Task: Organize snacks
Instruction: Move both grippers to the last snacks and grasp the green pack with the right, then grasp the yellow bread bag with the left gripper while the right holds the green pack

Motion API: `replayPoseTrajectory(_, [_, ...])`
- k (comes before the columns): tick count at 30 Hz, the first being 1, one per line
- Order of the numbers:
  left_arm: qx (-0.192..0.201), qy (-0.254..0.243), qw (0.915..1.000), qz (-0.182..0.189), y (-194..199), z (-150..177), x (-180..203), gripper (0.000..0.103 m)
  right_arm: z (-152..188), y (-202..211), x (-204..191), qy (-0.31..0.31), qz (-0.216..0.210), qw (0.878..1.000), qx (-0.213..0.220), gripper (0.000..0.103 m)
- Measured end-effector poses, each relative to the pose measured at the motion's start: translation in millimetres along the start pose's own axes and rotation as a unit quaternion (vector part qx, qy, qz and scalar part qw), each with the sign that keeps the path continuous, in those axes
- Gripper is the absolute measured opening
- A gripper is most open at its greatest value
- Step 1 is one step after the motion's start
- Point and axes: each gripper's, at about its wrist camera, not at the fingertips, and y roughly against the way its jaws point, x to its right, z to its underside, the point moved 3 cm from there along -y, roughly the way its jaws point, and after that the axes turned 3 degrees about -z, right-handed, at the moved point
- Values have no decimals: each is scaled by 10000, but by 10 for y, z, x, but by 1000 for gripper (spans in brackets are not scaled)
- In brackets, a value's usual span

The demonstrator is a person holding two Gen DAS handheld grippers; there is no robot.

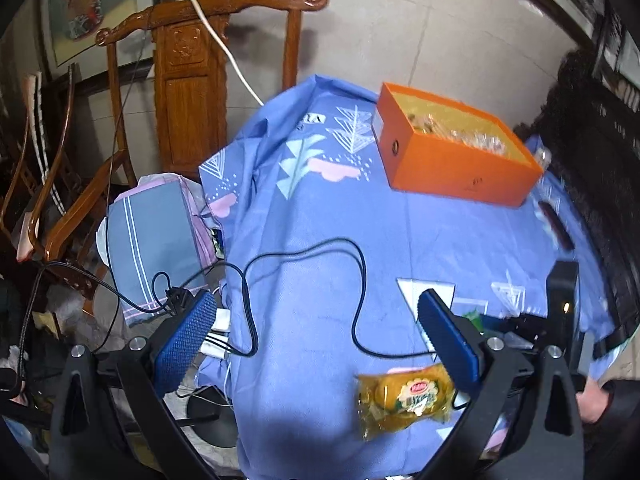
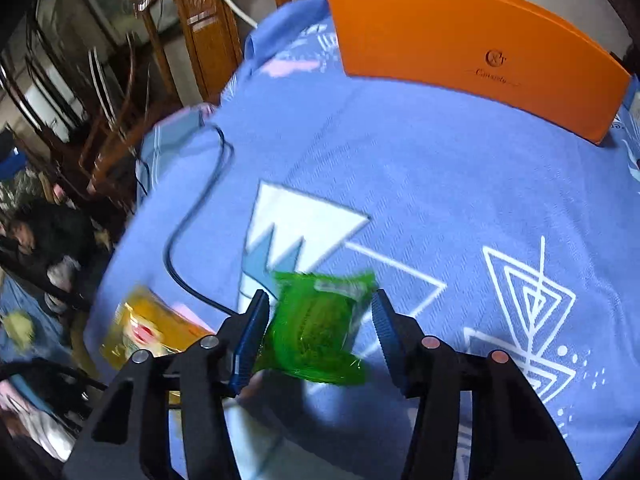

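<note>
Right tongs point(image 2: 320, 332) straddling green snack packet point(image 2: 320, 328) — pickup stage.
Half-open; left pad touches the wrapper, right pad clear, so not gripped. Packet on the table point(image 2: 440, 184), orange box point(image 2: 460, 48) beyond. Left tongs point(image 1: 316, 340) wide, empty — yellow packet point(image 1: 404, 398) beside.

The orange box point(image 1: 460, 156) holds clear-wrapped items too blurred to identify. Right of the box, a dark object on the cloth is smeared by motion. Near the box, the green packet point(image 2: 320, 328) is blurred, its label unreadable; pad contact cannot be determined.
</note>
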Motion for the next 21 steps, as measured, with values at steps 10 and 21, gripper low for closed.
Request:
replayPoseTrajectory(10, [-173, -1193, 9924, 254, -288, 460, 412, 99, 50, 225, 315, -224, 457, 9984, 264, 36])
replayPoseTrajectory(21, [-151, -2864, 9504, 1202, -615, 842, 914, 99, 209, 530, 808, -545, 558, 9968, 187, 37])
